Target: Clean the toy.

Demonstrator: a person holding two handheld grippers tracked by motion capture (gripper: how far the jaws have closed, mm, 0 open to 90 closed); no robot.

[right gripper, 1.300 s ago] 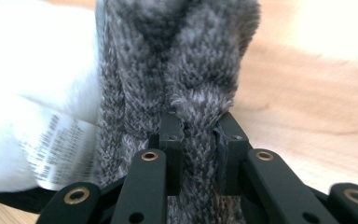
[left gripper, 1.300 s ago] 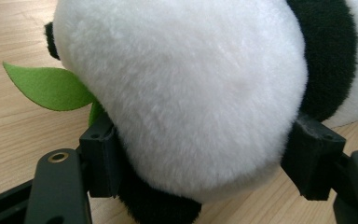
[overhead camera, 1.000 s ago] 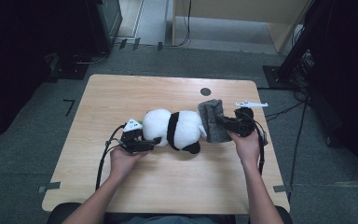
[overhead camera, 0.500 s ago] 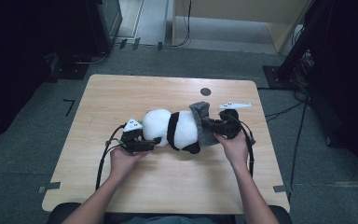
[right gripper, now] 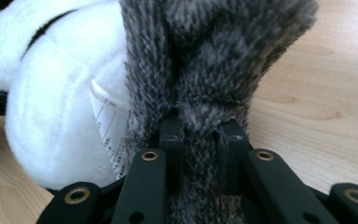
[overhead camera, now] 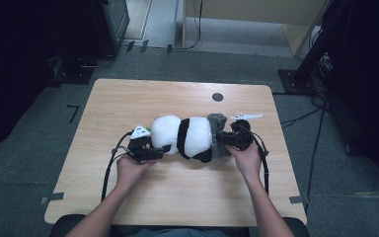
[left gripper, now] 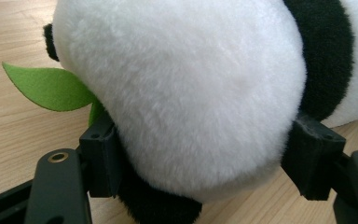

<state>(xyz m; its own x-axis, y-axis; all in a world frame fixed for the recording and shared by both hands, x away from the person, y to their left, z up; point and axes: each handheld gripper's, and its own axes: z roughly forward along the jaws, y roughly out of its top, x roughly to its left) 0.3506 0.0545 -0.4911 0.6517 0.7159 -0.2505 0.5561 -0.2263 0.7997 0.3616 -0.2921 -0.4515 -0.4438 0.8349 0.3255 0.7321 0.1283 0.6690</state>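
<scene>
Right hand-held gripper (overhead camera: pixel 225 138) lower now, clenched on one grey cloth (overhead camera: pixel 218 123); left hand-held gripper (overhead camera: pixel 164 149) clasping one panda (overhead camera: pixel 187 138).

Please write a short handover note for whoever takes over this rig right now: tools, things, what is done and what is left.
Left tool: jaws clamped on either side of the plush panda, at its white head end; a green felt leaf sticks out beside it.
Right tool: shut on a fold of the grey furry cloth, held against the panda's other end.
Panda lies on its side mid-table, between both tools.
Done: both grips are set, cloth brought up to the panda.
Left, probably: work the grey cloth onto or over the panda's body while the left tool steadies it; how far on it is I cannot tell.
</scene>
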